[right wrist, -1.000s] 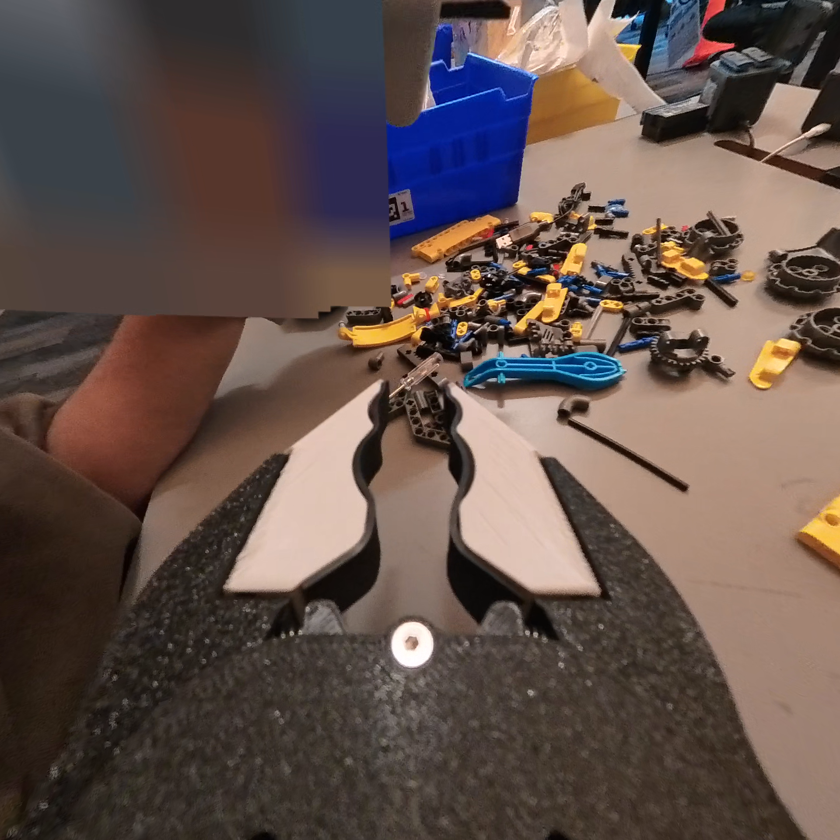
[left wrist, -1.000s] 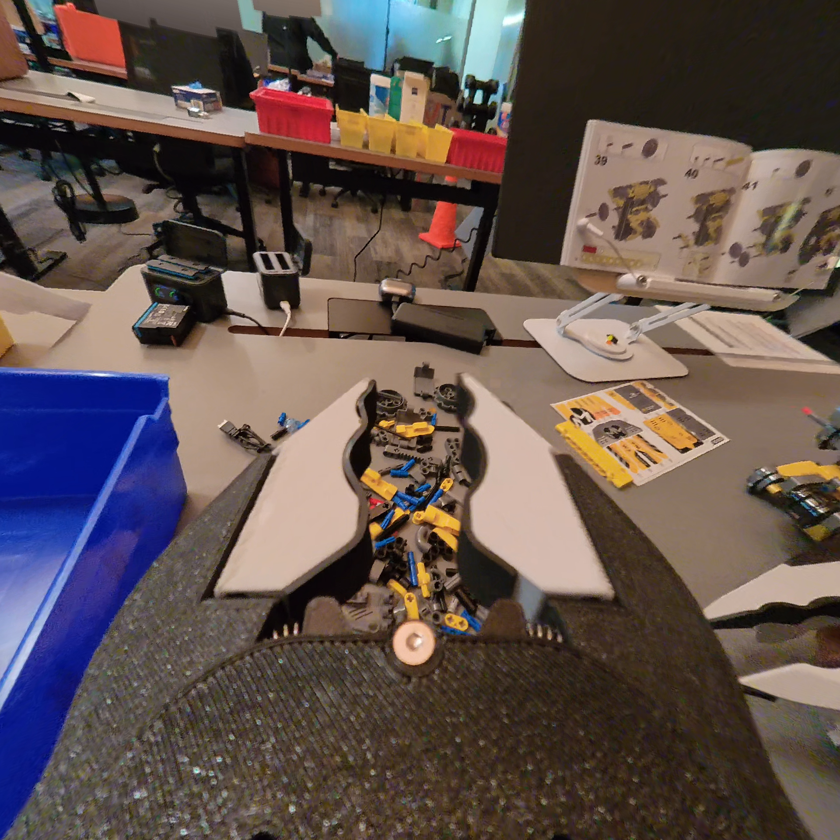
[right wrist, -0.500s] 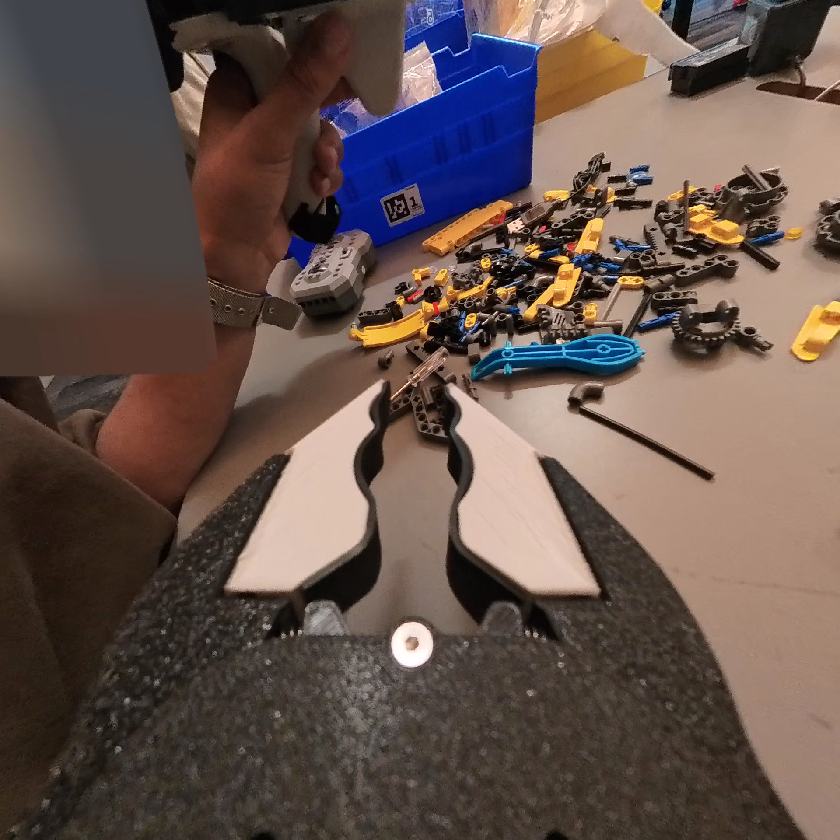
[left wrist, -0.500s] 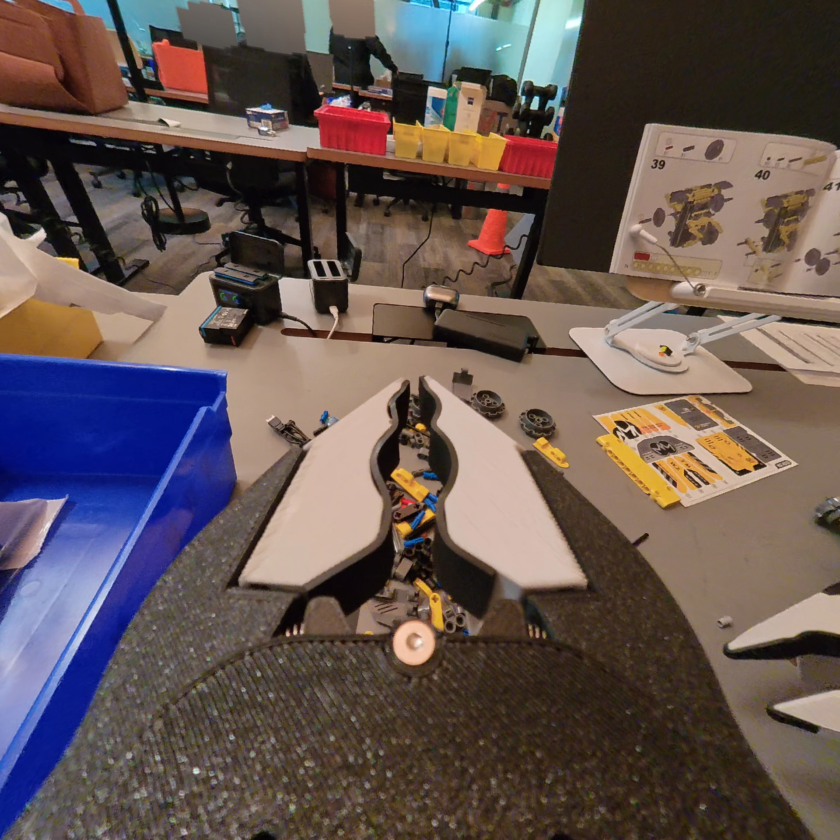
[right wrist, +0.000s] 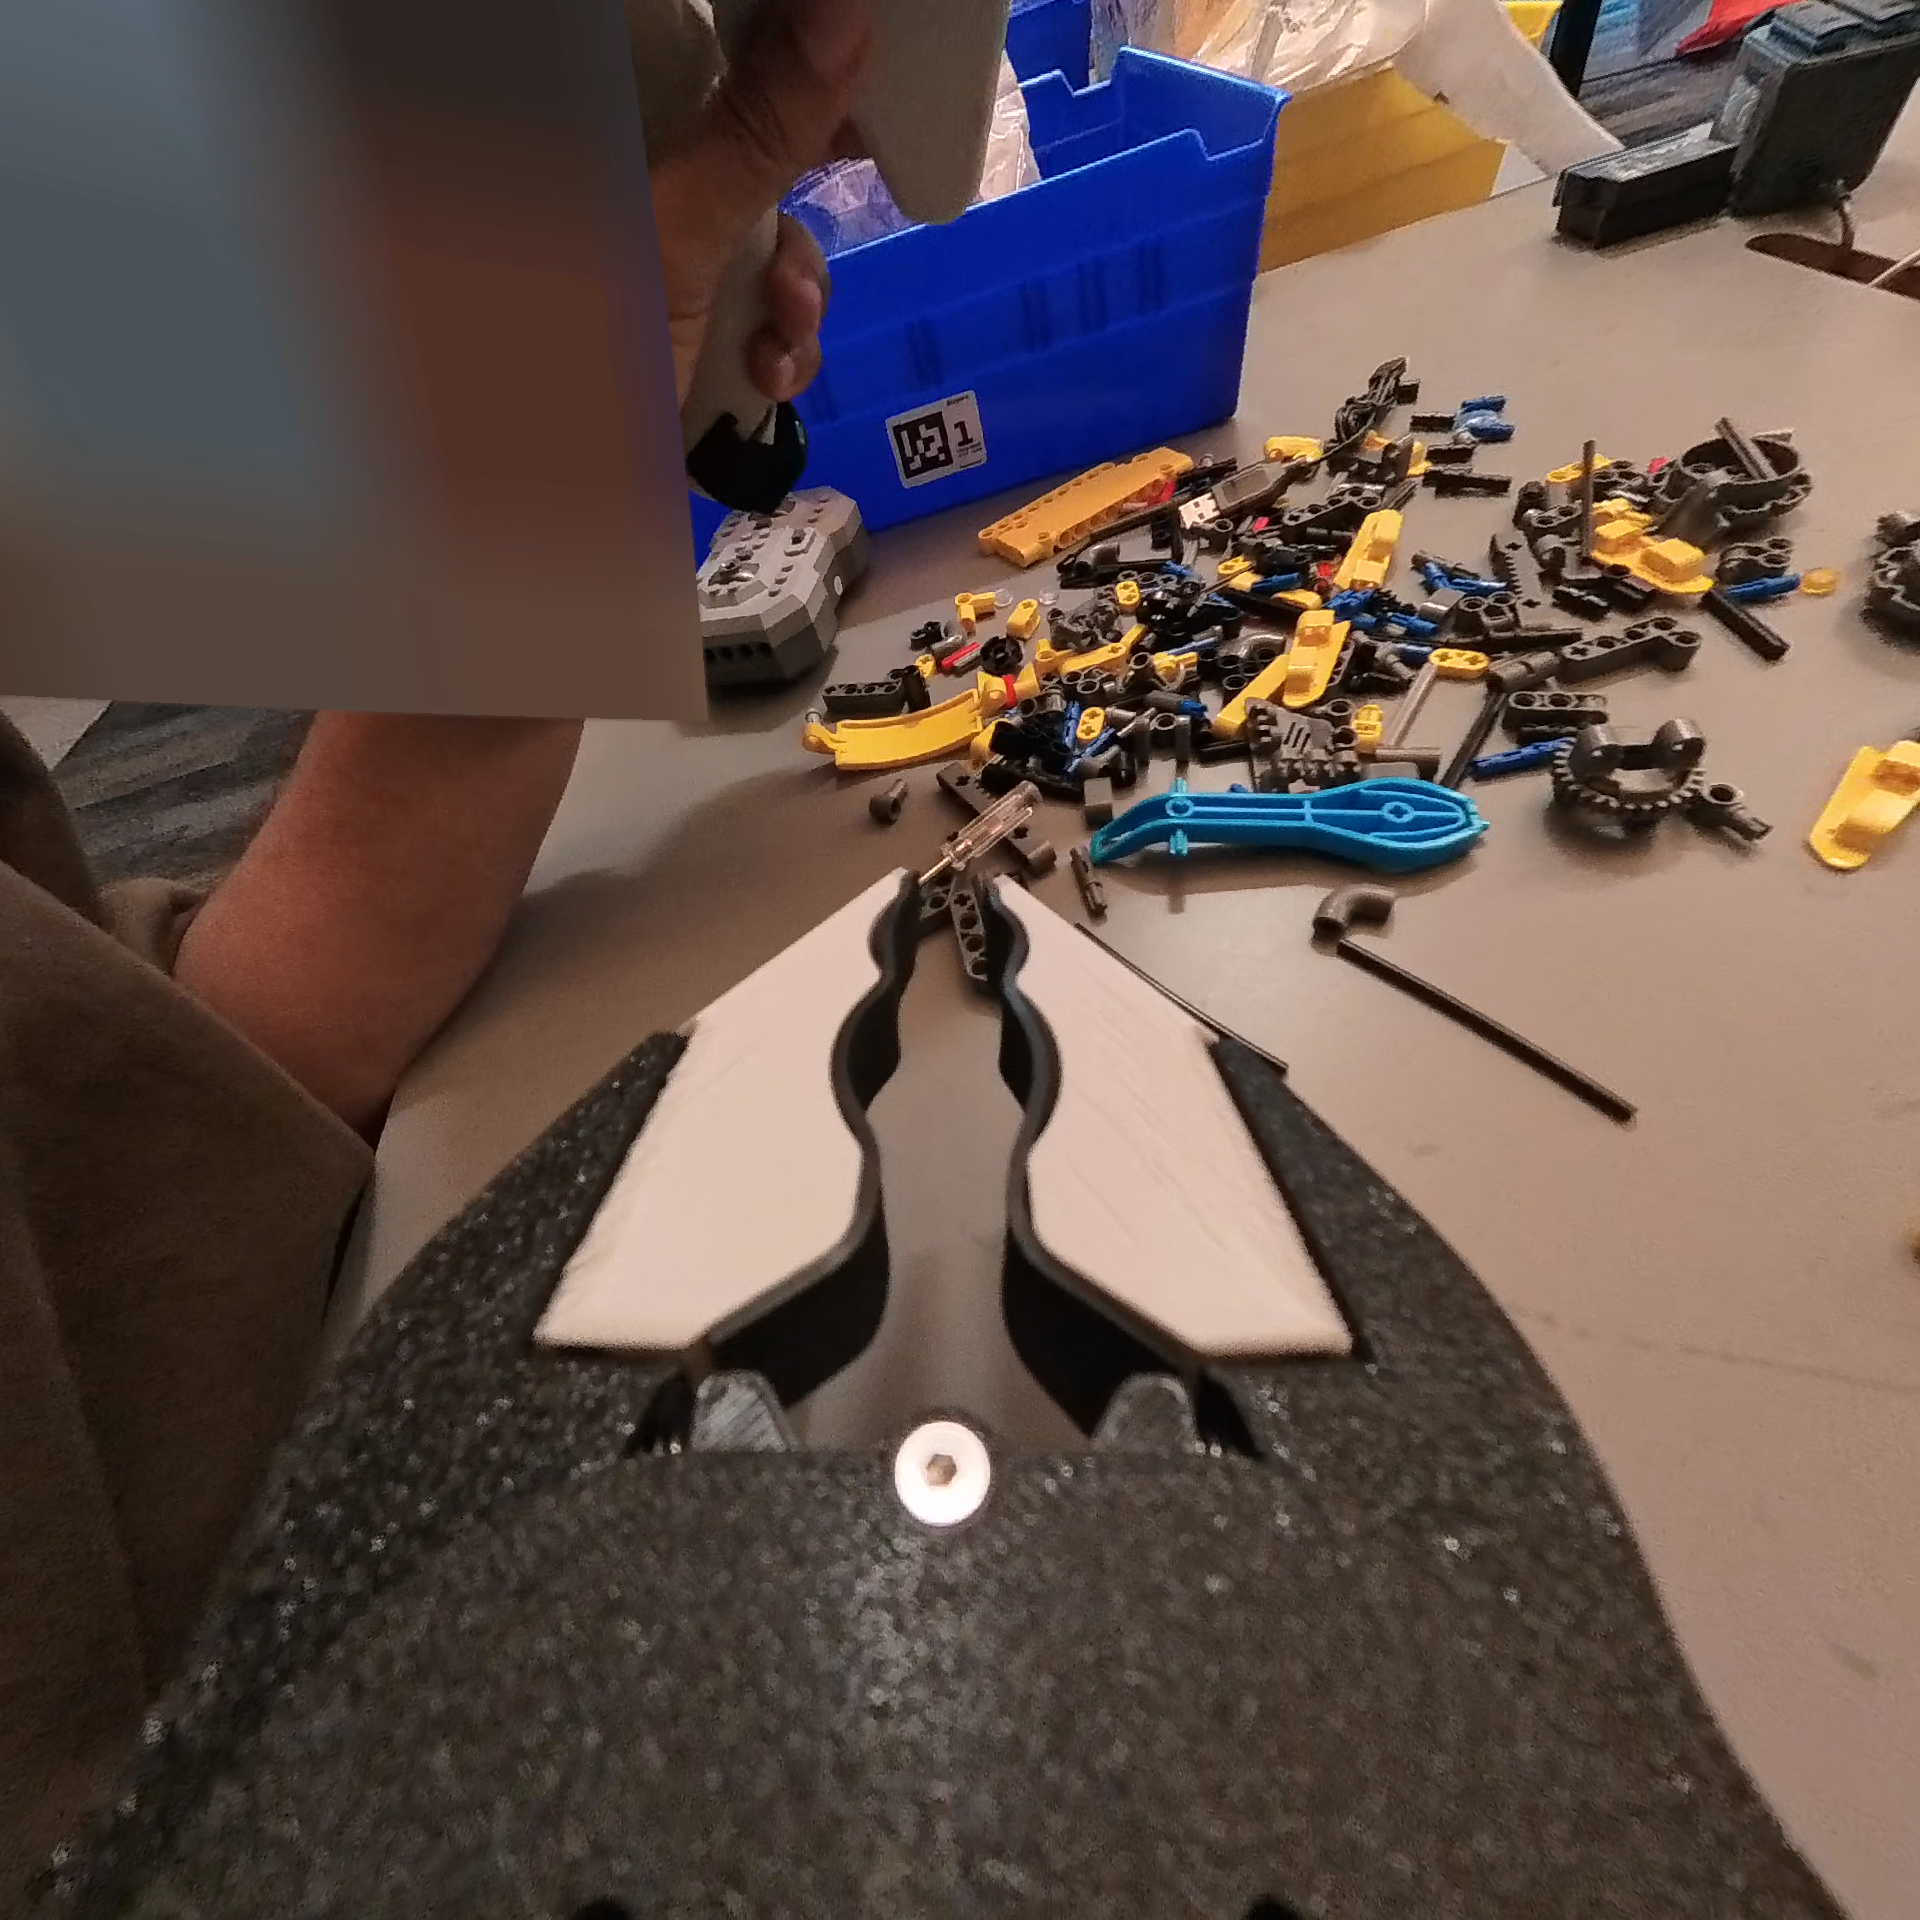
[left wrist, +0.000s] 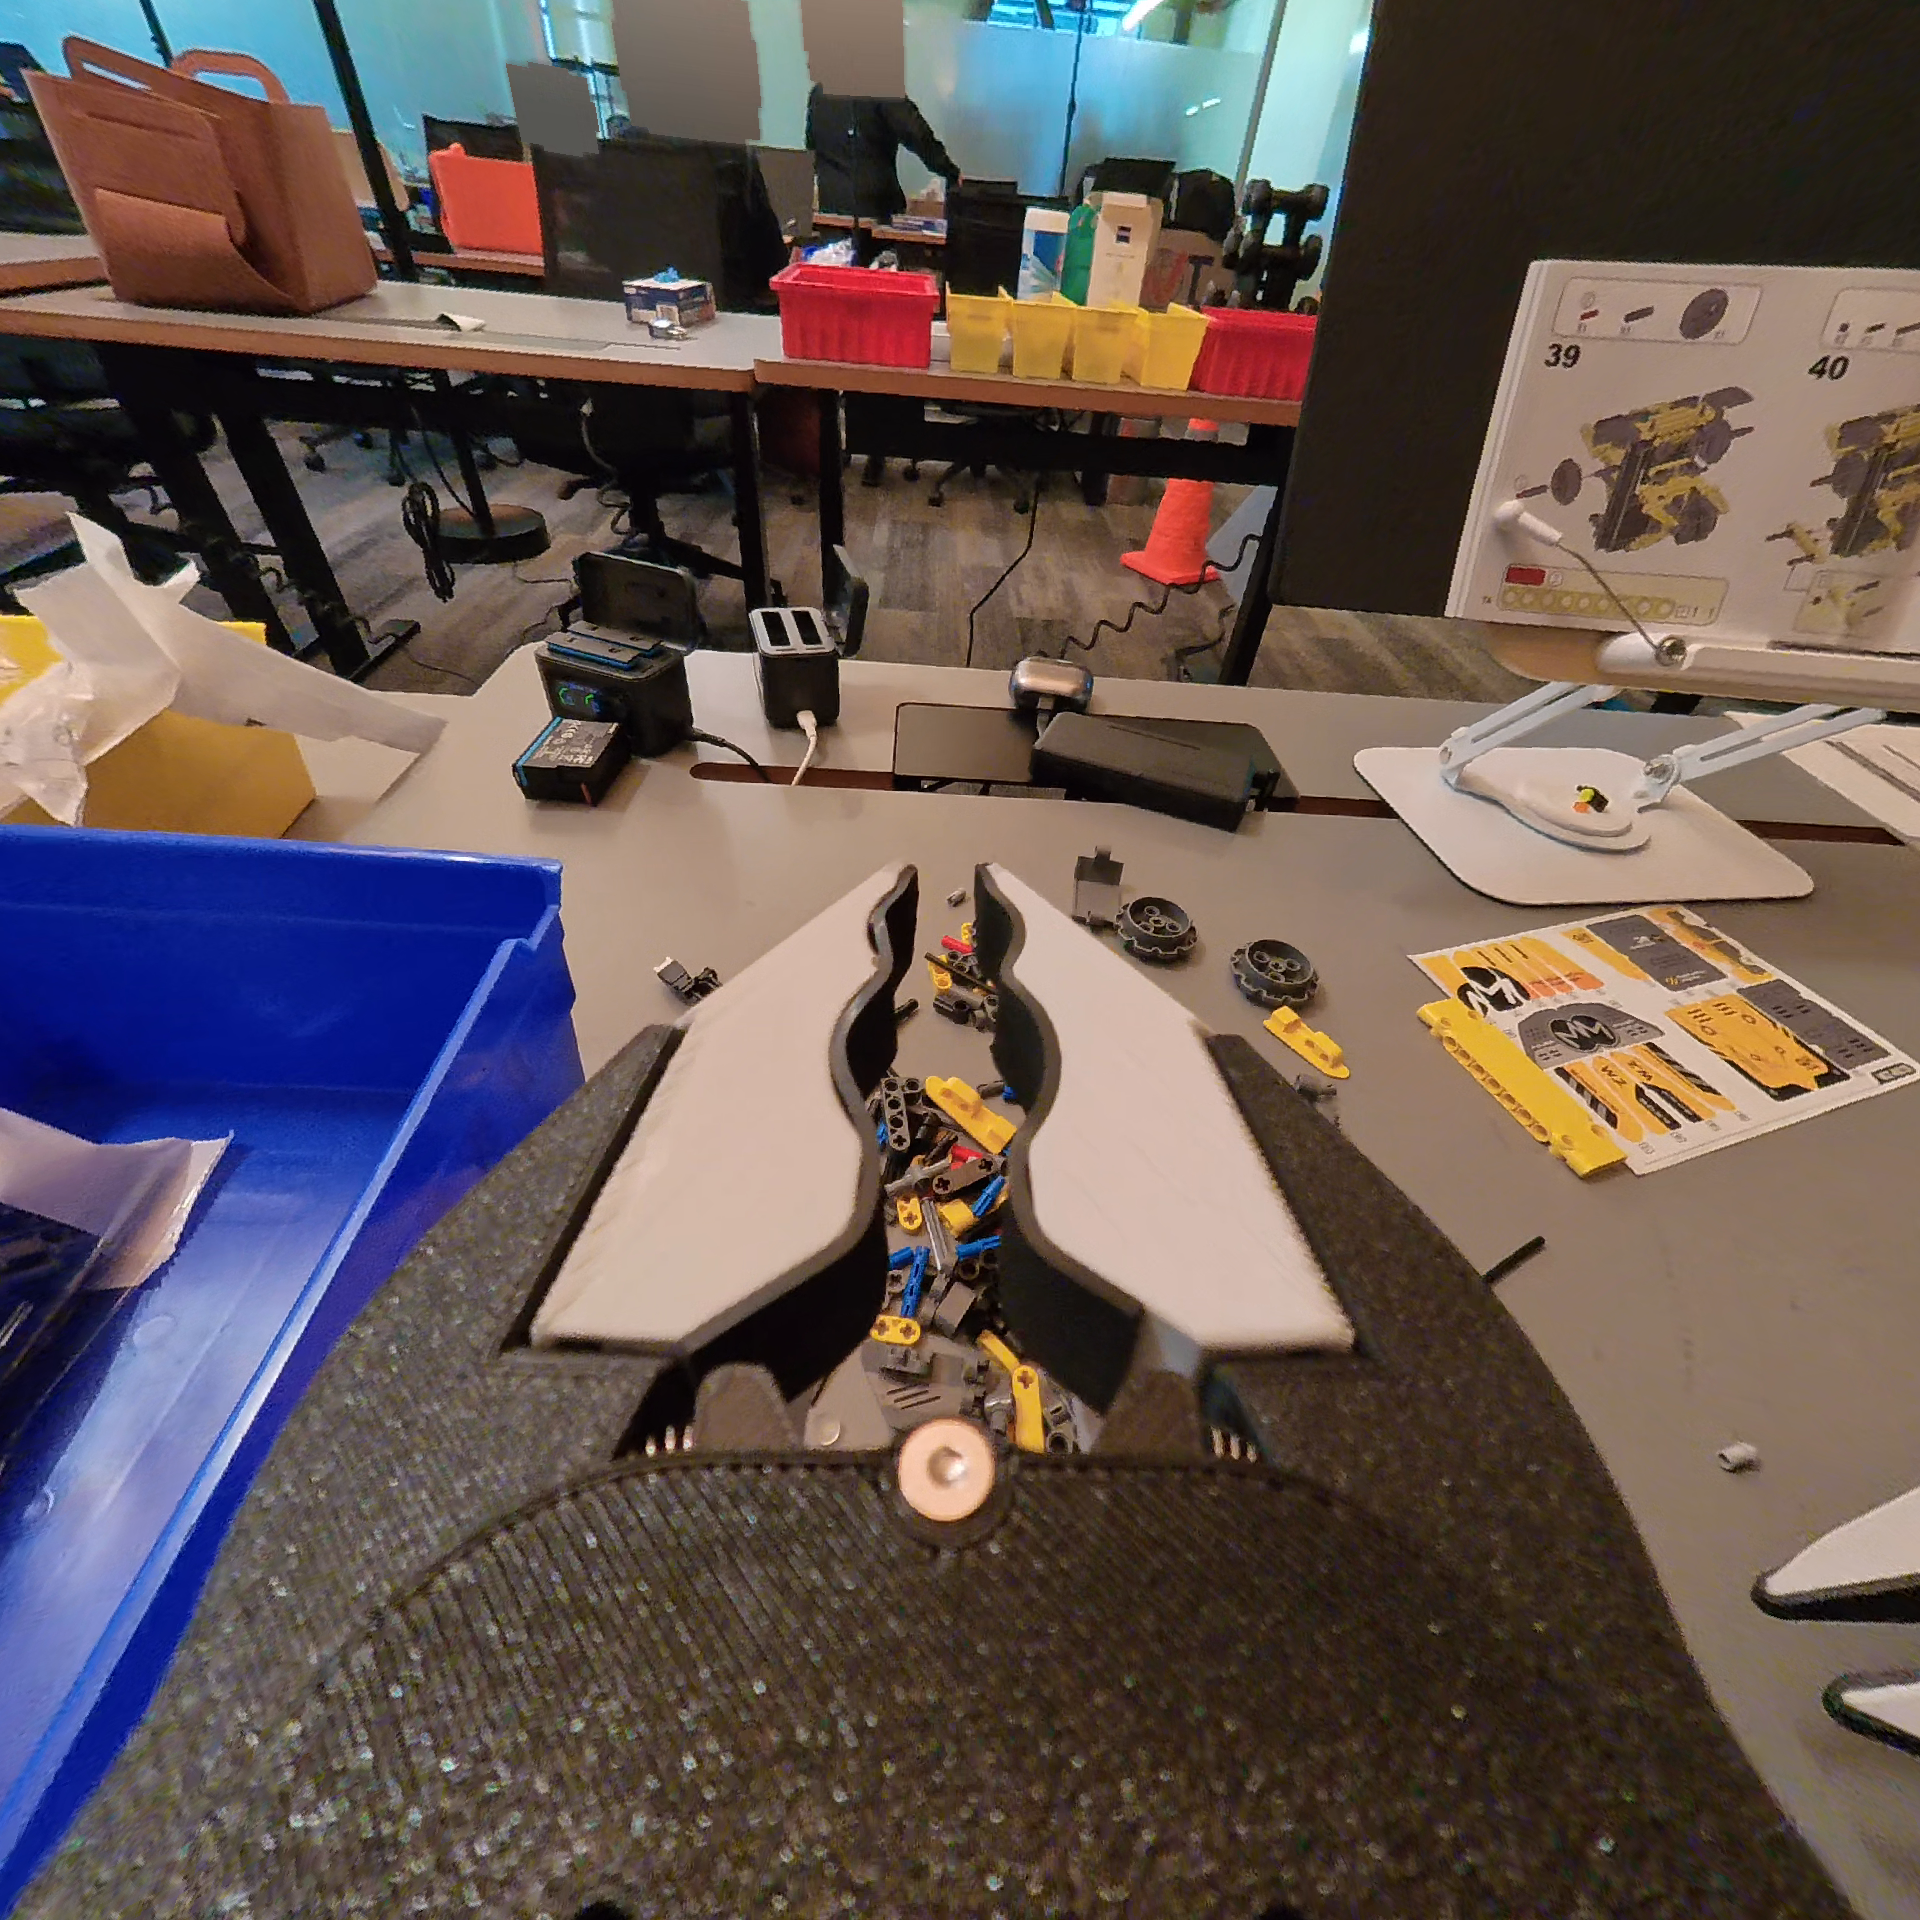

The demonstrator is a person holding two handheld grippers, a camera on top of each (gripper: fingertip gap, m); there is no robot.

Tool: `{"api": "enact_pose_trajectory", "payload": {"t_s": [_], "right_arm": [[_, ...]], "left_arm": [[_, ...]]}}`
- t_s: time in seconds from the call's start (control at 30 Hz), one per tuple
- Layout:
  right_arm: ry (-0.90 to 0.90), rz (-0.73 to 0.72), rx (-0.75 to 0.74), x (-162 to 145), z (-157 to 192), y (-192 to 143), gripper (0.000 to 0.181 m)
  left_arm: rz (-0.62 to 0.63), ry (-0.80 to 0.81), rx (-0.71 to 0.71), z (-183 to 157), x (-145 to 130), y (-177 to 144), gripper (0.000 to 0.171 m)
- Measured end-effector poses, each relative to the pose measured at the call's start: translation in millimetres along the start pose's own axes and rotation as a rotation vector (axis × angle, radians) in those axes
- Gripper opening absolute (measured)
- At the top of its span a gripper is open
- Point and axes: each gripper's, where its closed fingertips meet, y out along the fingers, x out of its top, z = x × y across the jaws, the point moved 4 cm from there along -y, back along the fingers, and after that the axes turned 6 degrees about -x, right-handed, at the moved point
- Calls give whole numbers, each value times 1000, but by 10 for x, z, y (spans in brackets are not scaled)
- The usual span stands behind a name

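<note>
My left claw (left wrist: 945,883) hovers nearly pressed together, empty, over the heap of loose building pieces (left wrist: 940,1195), the blue bin (left wrist: 281,935) at its left. My right claw (right wrist: 951,894) pinches a dark grey holed beam (right wrist: 971,925) at the heap's near edge, just beside a clear pin (right wrist: 987,823).

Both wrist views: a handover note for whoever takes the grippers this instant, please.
Left gripper: jaws a narrow gap apart, nothing between them, above the pile of small parts on the grey table. The blue bin is to its left.
Right gripper: tips bracket a dark grey beam at the pile's near edge; whether it is clamped is unclear. A clear piece lies just beyond, with a blue tool to the right.
Instruction booklet stands open on its stand, with the sticker sheet flat before it.
</note>
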Motion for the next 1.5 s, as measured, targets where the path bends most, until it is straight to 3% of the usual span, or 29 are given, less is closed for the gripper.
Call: {"api": "enact_pose_trajectory", "payload": {"t_s": [1.5], "right_arm": [[-124,79,-41,-87,99,78,19]], "left_arm": [[-11,18,-34,-85,25,3,18]]}}
